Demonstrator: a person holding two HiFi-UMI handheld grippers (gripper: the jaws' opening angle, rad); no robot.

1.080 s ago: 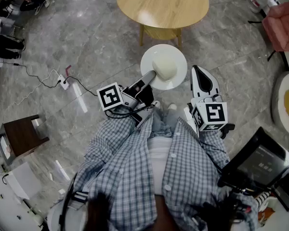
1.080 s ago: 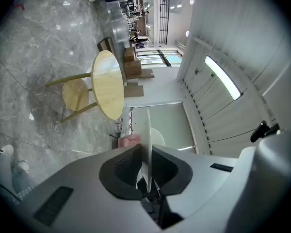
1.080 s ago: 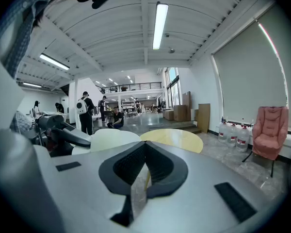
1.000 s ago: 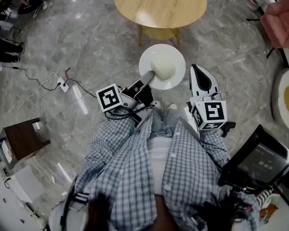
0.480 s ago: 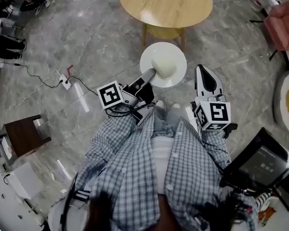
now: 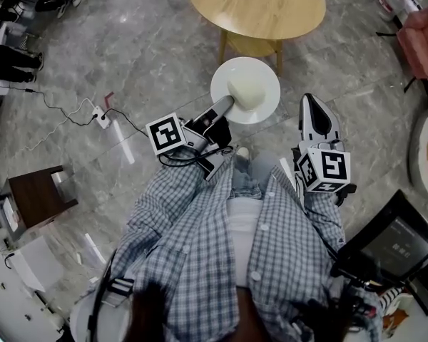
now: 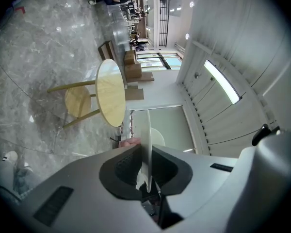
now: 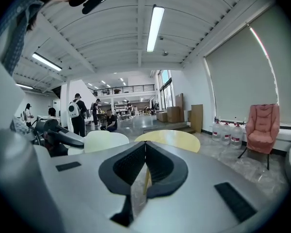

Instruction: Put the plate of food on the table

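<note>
Round wooden counter point(image 6: 257, 6) just ahead. Plate point(image 6: 268, 83) held in the air short of it, over the floor point(image 6: 128, 63), pale lump of food point(image 6: 246, 90) on top. Left hand-held gripper point(image 6: 227, 104) clamped on the plate's near rim; right hand-held gripper point(image 6: 312, 102) closed, empty. Carry step. Next: advance, keep plate level, lower onto counter.

Head view downward, gripper views share table point(image 6: 257, 6)

Item: plate point(image 6: 265, 79), held over the floor point(image 6: 150, 55) just short of the table point(image 6: 257, 6), with food point(image 6: 245, 91) on it. The left gripper point(image 6: 225, 105) is set at its near rim (left side). The right gripper point(image 6: 312, 104) is placed right of it, apart. A power strip point(image 6: 100, 120) is laid far left.
</note>
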